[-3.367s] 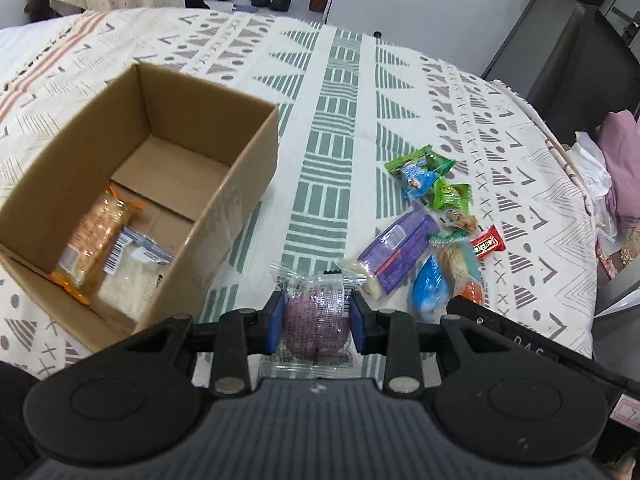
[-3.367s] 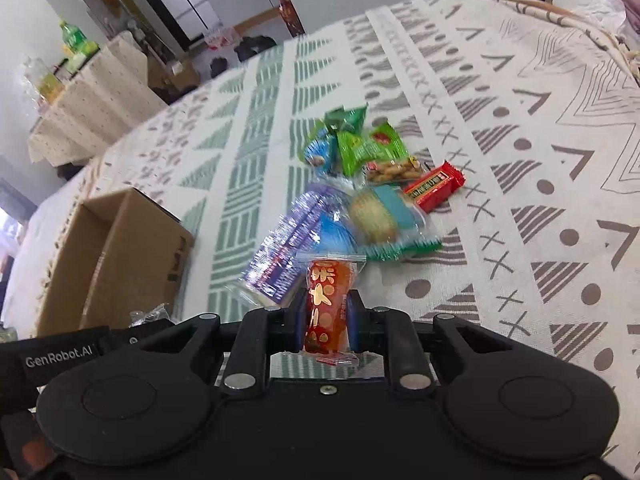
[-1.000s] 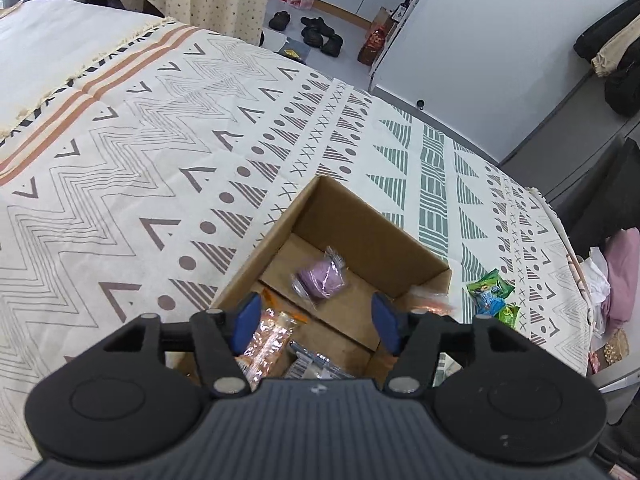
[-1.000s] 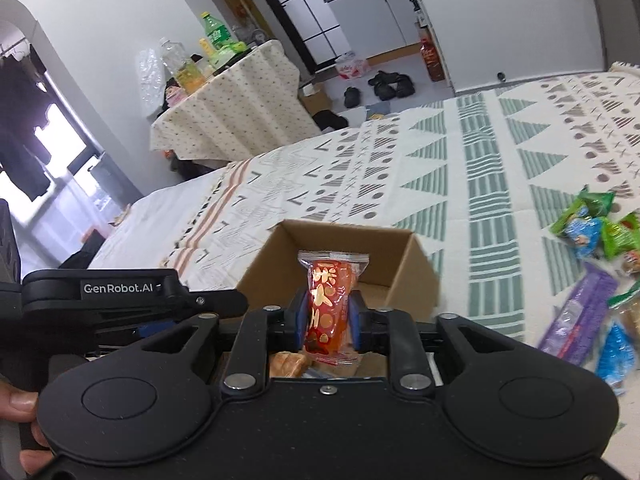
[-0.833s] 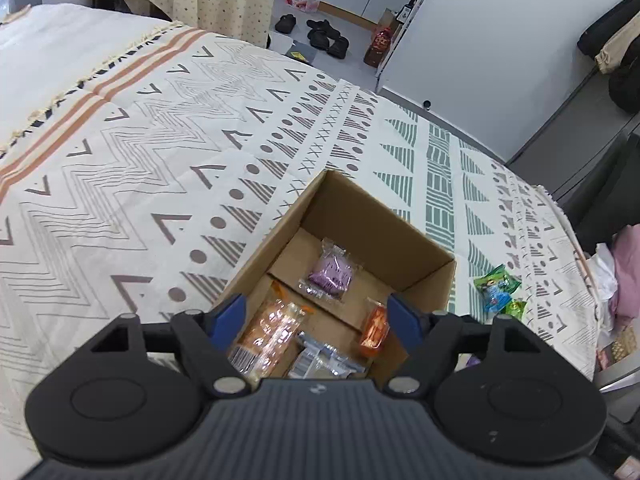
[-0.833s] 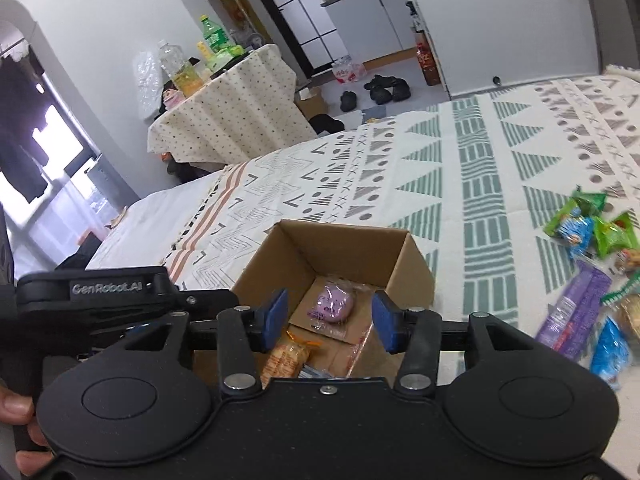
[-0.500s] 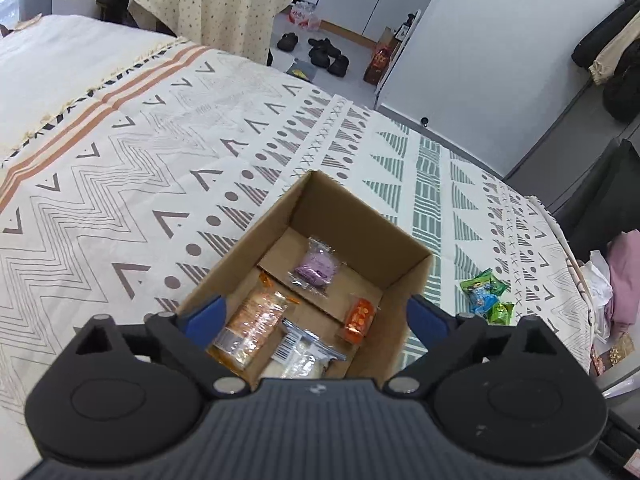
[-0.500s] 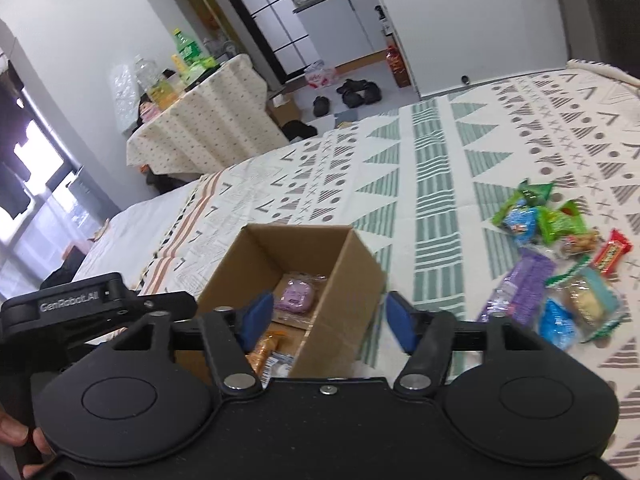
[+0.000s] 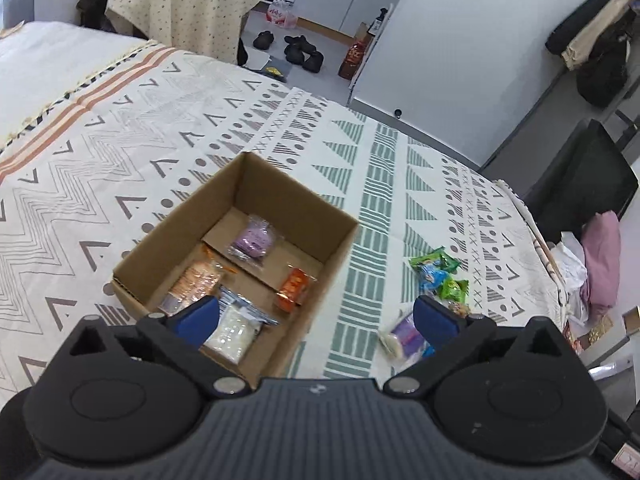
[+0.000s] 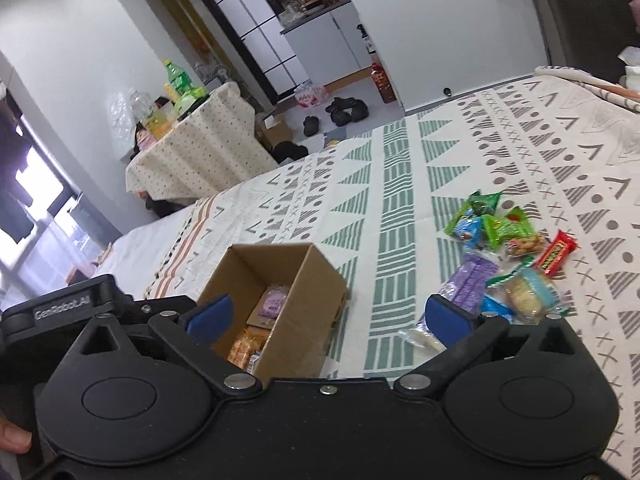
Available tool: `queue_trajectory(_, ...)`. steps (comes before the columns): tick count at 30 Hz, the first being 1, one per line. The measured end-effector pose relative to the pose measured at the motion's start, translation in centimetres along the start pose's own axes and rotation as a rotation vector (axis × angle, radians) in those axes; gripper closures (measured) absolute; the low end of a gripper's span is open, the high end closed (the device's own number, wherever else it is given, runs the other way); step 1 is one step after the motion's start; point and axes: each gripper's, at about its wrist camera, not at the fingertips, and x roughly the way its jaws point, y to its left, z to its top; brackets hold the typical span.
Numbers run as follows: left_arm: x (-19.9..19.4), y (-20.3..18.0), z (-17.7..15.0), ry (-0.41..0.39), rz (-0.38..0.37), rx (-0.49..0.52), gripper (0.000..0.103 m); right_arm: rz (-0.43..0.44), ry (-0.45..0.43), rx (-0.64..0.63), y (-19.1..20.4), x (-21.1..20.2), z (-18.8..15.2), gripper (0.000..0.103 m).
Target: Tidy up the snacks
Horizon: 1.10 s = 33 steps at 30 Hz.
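Note:
An open cardboard box (image 9: 296, 196) sits on a patterned bedspread and also shows in the right wrist view (image 10: 320, 276). It holds a purple snack (image 9: 254, 240), a red-orange snack (image 9: 293, 285), an orange cracker pack (image 9: 192, 282) and a white pack (image 9: 234, 330). A pile of loose snacks (image 10: 504, 248) lies to the right of the box; it also shows in the left wrist view (image 9: 438, 276). My left gripper (image 9: 316, 318) is wide open and empty above the box's near side. My right gripper (image 10: 326, 318) is wide open and empty, above the box and pile.
The bedspread (image 9: 120, 152) spreads wide to the left. A covered side table with bottles (image 10: 192, 136) and shoes on the floor (image 10: 344, 110) lie beyond the bed. Clothes and a dark chair (image 9: 592, 184) are off the right edge.
Both grippers let go of their snacks: the purple one and the red-orange one now lie in the box. Both sets of jaws opened wide and both grippers rose and pulled back, swinging right.

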Motion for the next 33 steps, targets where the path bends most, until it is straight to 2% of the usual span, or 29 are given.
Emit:
queue_trajectory(6, -0.4, -2.1, -0.6, -0.011, -0.001, 0.022, 0.0, 0.007, -0.005, 0.016, -1.7, -1.4, 0.3, 0.0)
queue_trajectory(11, -0.5, -3.8, -1.4, -0.011, -0.007, 0.041, 0.0, 0.005, 0.026, 0.003, -2.8, -2.4, 0.2, 0.0)
queue_trajectory(15, -0.5, -5.2, -1.9, -0.018, 0.011, 0.053, 0.0, 0.015, 0.022, -0.002, -3.5, -3.4, 0.2, 0.0)
queue_trajectory(25, -0.1, -8.0, -3.2, -0.031, -0.004, 0.048, 0.0, 0.014, 0.001, 0.047, -7.0, -5.3, 0.7, 0.0)
queue_trajectory(33, 1.0, -9.2, -4.5, -0.032, -0.019, 0.031, 0.0, 0.01, 0.033, 0.036, -9.0, -5.5, 0.6, 0.0)
